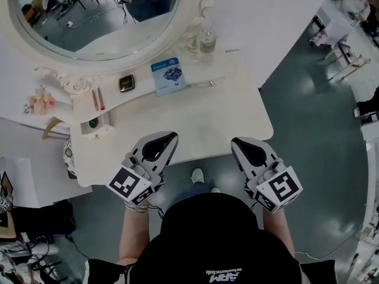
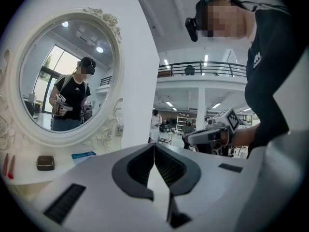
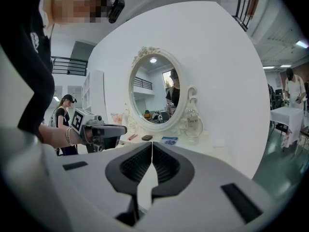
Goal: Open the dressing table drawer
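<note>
Count: two grippers, one dressing table [image 1: 219, 123], one oval mirror [image 1: 100, 16], one blue card [image 1: 166, 74], one dark compact [image 1: 126, 83], one clear bottle [image 1: 206, 40]. Left gripper [image 1: 172, 136] and right gripper [image 1: 237, 142] both have jaws pressed together, nothing between. Both tips hang over the table's front edge, side by side. Drawer front can't be made out in any view.
</note>
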A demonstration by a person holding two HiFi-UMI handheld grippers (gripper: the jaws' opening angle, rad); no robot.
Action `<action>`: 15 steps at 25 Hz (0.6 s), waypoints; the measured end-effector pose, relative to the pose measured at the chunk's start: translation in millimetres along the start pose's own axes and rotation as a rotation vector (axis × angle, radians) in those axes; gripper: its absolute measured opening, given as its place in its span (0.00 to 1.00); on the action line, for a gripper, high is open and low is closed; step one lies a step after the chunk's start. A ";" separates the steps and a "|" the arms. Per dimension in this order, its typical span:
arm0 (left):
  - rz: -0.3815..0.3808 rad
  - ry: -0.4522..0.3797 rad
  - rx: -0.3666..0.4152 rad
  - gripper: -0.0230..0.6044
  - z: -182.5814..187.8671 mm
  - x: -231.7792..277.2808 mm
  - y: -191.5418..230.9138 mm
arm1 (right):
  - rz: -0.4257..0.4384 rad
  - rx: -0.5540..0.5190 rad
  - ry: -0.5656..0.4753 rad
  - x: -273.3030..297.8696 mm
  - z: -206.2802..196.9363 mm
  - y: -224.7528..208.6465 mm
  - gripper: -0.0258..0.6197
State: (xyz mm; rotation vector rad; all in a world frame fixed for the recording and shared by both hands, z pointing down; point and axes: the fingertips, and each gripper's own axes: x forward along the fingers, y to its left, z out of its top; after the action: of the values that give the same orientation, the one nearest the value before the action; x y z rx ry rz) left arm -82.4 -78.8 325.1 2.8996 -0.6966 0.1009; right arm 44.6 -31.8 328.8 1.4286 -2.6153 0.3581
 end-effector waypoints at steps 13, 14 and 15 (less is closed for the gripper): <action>-0.052 0.016 -0.029 0.07 -11.4 3.7 20.1 | -0.048 0.018 0.019 17.3 -4.5 -1.8 0.07; -0.064 0.017 -0.030 0.07 -13.0 3.7 19.9 | -0.054 0.018 0.021 18.1 -5.4 -2.3 0.07; -0.074 0.017 -0.031 0.07 -15.1 3.8 19.9 | -0.061 0.017 0.024 18.8 -6.3 -3.2 0.07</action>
State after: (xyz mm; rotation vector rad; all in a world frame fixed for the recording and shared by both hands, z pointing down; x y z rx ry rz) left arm -88.5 -95.5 343.1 2.8874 -0.5817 0.1052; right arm 37.2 -46.9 339.7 1.4959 -2.5499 0.3881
